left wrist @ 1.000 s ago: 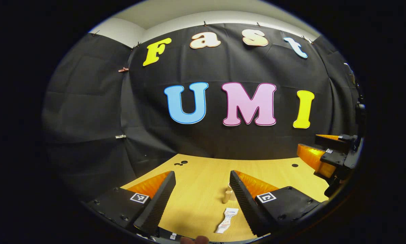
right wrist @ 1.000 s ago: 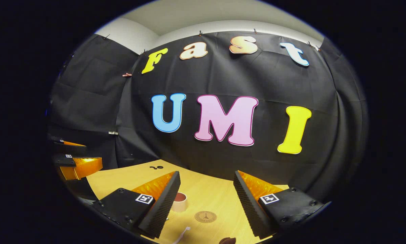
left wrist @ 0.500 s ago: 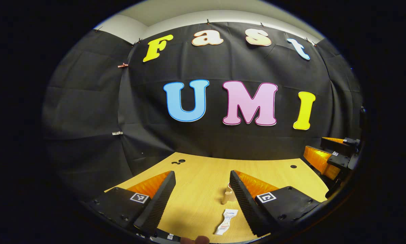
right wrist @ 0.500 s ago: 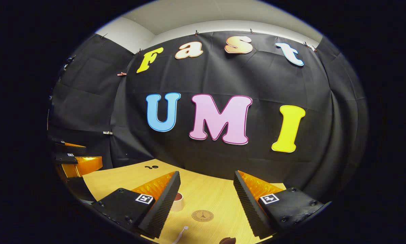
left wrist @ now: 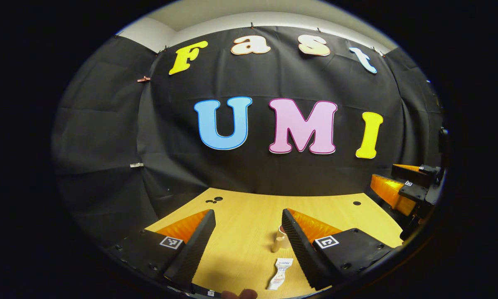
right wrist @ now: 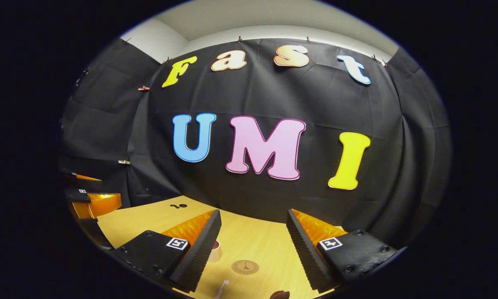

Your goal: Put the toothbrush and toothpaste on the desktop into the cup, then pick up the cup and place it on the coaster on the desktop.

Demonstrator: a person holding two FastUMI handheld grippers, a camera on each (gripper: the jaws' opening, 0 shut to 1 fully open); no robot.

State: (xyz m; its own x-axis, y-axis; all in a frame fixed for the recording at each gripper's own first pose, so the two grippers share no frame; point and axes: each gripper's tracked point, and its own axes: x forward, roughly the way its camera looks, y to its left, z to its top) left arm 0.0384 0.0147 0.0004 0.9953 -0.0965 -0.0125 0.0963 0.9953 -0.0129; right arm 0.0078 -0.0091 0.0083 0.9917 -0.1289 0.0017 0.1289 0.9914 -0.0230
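Note:
In the left gripper view my left gripper (left wrist: 247, 214) is open above the wooden desk (left wrist: 240, 236), holding nothing. A white toothpaste tube (left wrist: 280, 272) lies flat just inside its right finger. The beige cup (left wrist: 279, 237) with a reddish inside stands beyond the tube, partly hidden by that finger. In the right gripper view my right gripper (right wrist: 253, 214) is open and holds nothing. The cup (right wrist: 215, 248) peeks out beside its left finger. A round brown coaster (right wrist: 245, 266) lies between the fingers. The white tip of the toothbrush (right wrist: 223, 285) shows at the bottom edge.
The right gripper (left wrist: 403, 189) hangs at the desk's right edge in the left gripper view. The left gripper (right wrist: 92, 198) is at the far left in the right gripper view. Small dark holes (left wrist: 213, 200) mark the desk's far left corner. The black cloth wall closes the back.
Both views have drifted slightly; in the right gripper view the cup, coaster and toothbrush slid lower and leftward. Both grippers stay open and nothing on the desk has moved.

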